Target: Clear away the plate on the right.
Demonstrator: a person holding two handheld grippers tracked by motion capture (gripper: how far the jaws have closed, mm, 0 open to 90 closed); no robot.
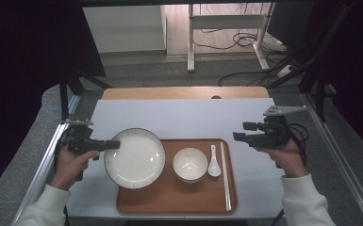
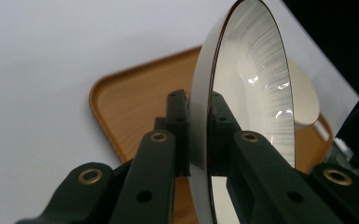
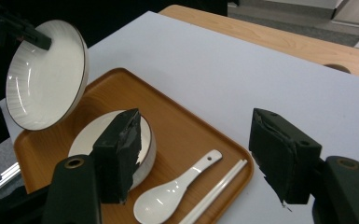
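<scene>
Plate lifted by its rim

At frame left, the left gripper (image 1: pixel 114 144) clamps the plate (image 1: pixel 135 157), tilted over the tray (image 1: pixel 169 200); it might slip. The right gripper (image 1: pixel 239 131) hovers, jaws apart.

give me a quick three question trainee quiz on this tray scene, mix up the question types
1. True or false: the left gripper is shut on the rim of the large white dark-rimmed plate.
2. What lies between the small white bowl and the white chopsticks on the brown wooden tray?
A fork, B white ceramic spoon, C cup
3. The right gripper is ____.

Key: 1 true; 2 B; 3 open, holding nothing
</scene>
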